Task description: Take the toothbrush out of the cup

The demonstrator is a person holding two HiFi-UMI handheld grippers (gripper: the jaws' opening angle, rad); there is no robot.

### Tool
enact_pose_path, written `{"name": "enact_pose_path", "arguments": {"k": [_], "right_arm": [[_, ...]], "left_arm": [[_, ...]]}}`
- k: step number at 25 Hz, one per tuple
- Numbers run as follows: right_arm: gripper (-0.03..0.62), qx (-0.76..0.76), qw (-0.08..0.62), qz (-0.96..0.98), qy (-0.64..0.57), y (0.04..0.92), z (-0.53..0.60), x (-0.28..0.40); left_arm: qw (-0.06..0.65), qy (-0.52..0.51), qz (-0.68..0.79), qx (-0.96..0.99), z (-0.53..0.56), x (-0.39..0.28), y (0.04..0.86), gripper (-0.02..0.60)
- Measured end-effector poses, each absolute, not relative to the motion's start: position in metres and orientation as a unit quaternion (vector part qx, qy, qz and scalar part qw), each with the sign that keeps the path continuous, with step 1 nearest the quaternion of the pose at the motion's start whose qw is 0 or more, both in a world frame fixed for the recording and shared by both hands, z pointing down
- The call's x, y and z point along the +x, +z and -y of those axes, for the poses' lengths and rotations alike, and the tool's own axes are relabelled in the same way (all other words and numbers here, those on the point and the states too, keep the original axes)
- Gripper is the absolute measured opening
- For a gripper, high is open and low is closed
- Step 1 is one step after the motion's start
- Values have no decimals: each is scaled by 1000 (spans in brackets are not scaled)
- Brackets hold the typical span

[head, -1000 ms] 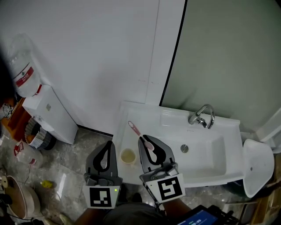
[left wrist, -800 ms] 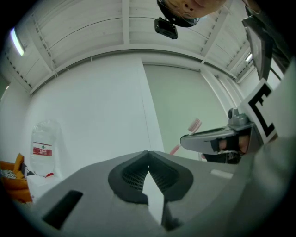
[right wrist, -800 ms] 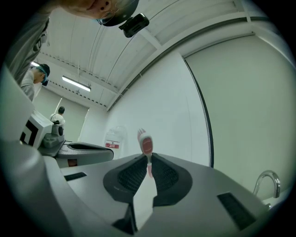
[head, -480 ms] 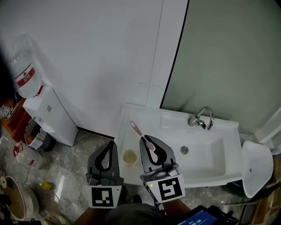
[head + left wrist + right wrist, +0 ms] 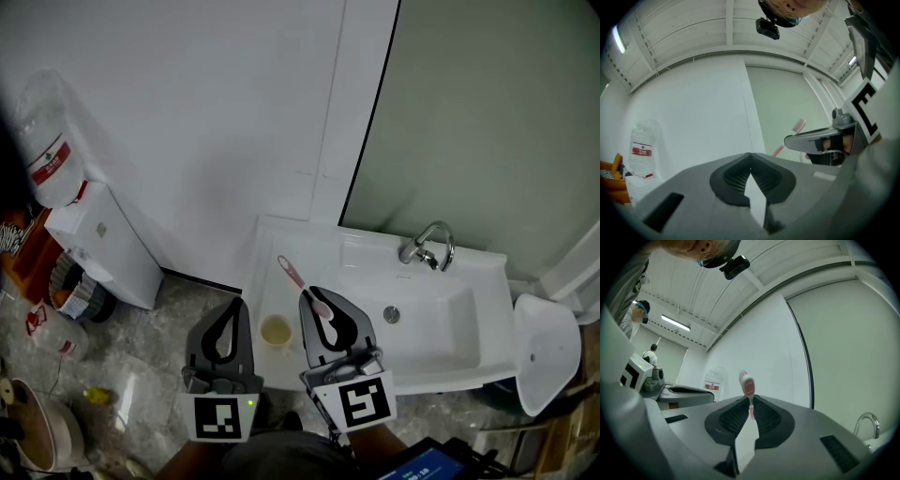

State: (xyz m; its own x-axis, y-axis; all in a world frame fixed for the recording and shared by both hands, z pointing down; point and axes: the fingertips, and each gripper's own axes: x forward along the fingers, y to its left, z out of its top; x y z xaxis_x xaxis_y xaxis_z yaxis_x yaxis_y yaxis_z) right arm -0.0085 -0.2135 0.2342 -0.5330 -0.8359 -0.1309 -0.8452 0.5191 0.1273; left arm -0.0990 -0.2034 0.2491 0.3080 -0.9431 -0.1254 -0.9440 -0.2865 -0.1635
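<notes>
Still unchanged: the right gripper (image 5: 312, 296) pinches the toothbrush (image 5: 298, 281) in its jaws, already out of the cup (image 5: 276, 332) at the sink's (image 5: 291, 240) front-left corner; the left gripper (image 5: 234, 306) has its jaws pressed together, empty.

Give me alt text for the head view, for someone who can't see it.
The right gripper grips a pink toothbrush, clear of the cup on the rim of the white sink. The left gripper hangs beside it, jaws shut and empty.
</notes>
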Motion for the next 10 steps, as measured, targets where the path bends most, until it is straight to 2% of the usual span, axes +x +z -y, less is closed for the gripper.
{"name": "enact_pose_path", "arguments": {"k": [10], "right_arm": [[35,-483,27,-871,88,234,218,-8]], "left_arm": [[99,1,-588,-803,209,-99,251,11]]}}
